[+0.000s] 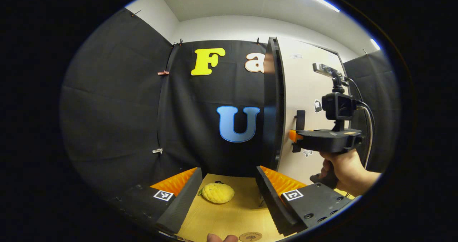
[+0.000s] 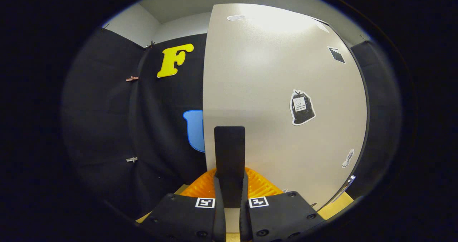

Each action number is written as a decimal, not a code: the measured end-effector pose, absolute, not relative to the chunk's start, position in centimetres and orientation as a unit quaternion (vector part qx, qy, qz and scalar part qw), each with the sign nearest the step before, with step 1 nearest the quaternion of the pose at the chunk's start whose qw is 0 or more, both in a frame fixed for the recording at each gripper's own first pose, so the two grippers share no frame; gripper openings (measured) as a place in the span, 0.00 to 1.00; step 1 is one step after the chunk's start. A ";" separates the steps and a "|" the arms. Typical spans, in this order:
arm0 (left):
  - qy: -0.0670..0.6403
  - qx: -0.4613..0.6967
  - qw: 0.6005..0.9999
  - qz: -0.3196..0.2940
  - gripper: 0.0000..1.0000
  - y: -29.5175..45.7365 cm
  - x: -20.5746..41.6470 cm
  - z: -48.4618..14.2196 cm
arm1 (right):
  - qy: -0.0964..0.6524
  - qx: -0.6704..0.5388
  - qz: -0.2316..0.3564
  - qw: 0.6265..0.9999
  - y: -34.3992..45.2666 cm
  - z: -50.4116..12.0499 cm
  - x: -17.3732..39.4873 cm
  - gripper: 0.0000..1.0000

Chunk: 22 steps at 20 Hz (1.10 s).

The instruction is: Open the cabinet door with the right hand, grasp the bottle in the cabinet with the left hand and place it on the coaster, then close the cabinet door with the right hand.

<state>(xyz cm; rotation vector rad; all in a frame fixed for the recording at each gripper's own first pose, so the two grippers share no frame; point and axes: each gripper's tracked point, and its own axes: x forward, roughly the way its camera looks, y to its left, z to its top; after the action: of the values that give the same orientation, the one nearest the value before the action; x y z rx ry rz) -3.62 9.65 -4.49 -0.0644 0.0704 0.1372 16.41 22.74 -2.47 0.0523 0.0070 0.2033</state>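
Right claw [image 2: 230,195] clamped on the black handle [image 2: 229,152] of the cabinet door [image 2: 279,91], both fingers pressing its sides. Left claw [image 1: 229,195] spread wide, empty, touching nothing, left of the door [image 1: 273,102]. Yellow lemon-like object [image 1: 217,193] on the wooden surface [image 1: 229,220] before the door's edge. Coaster [image 1: 250,237] nearer the camera. Bottle's place cannot be told.

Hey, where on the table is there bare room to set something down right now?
The bare wood of the table between the yellow lemon-shaped toy and the round coaster is free, framed by the open left gripper. It is crowded to the right, where the right gripper clamps the cabinet door handle.
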 end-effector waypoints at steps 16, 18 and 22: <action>0.016 -0.012 0.999 0.043 0.94 4.1 -4.5 -2.2 | 0.019 0.037 0.169 0.985 17.4 -1.4 5.5 0.19; 0.014 -0.014 0.999 0.033 0.94 3.2 -4.2 -2.0 | 0.024 0.040 0.169 0.985 16.2 -1.4 4.4 0.19; 0.012 -0.014 1.000 0.012 0.94 1.2 -3.2 -1.7 | 0.022 0.036 0.158 0.987 13.2 -1.3 2.5 0.19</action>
<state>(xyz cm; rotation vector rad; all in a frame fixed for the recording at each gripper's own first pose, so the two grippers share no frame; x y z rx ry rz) -3.21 1.20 -1.71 -0.0289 0.0244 0.0249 2.49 13.24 -1.33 0.0717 0.0439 0.3166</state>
